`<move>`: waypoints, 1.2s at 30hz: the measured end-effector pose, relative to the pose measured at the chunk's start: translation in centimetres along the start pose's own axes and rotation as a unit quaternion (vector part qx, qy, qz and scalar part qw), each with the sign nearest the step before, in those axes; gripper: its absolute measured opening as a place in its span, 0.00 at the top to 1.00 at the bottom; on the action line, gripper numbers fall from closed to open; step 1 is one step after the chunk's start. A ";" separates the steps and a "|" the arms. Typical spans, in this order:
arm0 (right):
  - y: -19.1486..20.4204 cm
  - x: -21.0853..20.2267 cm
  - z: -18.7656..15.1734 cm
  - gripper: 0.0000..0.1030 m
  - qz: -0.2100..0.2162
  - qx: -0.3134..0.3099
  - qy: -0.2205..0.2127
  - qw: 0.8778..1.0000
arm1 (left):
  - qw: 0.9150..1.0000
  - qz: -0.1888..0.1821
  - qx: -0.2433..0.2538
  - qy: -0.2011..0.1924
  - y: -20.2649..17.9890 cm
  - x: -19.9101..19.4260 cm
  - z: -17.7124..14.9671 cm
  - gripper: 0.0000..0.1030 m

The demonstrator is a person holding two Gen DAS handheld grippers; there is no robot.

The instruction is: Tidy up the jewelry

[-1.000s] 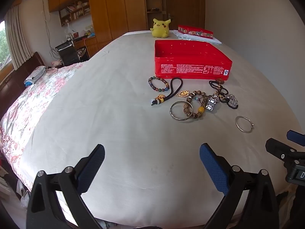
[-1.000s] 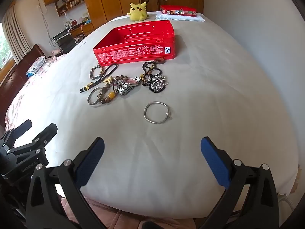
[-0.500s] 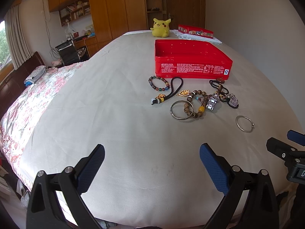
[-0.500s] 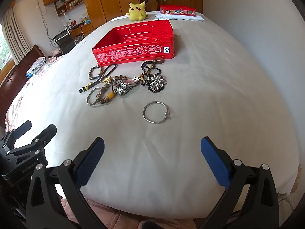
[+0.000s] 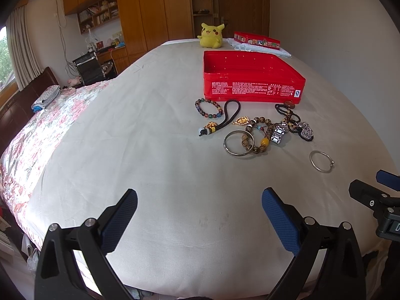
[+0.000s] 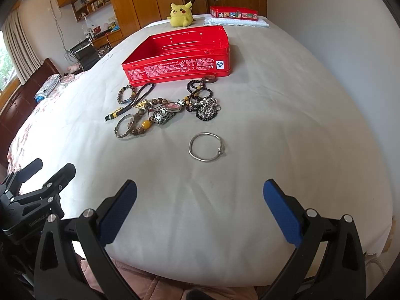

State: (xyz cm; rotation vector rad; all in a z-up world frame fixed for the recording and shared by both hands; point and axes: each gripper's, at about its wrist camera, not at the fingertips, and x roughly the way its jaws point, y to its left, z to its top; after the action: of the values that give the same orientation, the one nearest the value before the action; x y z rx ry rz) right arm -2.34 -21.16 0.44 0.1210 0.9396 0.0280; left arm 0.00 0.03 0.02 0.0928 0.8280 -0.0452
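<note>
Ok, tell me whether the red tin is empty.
Empty as far as shown: the red tin is open, only bare red floor visible. Its near corner is hidden.

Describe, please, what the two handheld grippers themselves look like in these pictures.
The left gripper and right gripper look alike: black angular frames with silver screw heads, each carrying two flat fingers faced with blue textured pads. The left gripper's body, seen from the right wrist view, bears pale lettering. No cables, sleeves or hands show.
</note>
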 end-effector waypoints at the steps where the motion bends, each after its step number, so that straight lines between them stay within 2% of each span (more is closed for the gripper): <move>1: 0.0 0.0 0.0 0.03 0.000 0.000 0.000 1.000 | 1.000 0.000 0.000 0.000 0.0 0.0 0.0 0.04; 36: 0.4 0.6 -0.1 0.03 0.005 -0.001 0.005 1.000 | 1.000 0.000 0.001 0.002 0.0 0.0 0.0 0.04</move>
State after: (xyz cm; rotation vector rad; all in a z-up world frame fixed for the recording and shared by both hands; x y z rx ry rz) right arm -2.09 -20.74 -0.09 0.1238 0.9496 0.0387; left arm -0.01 0.03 0.05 0.0938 0.8327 -0.0457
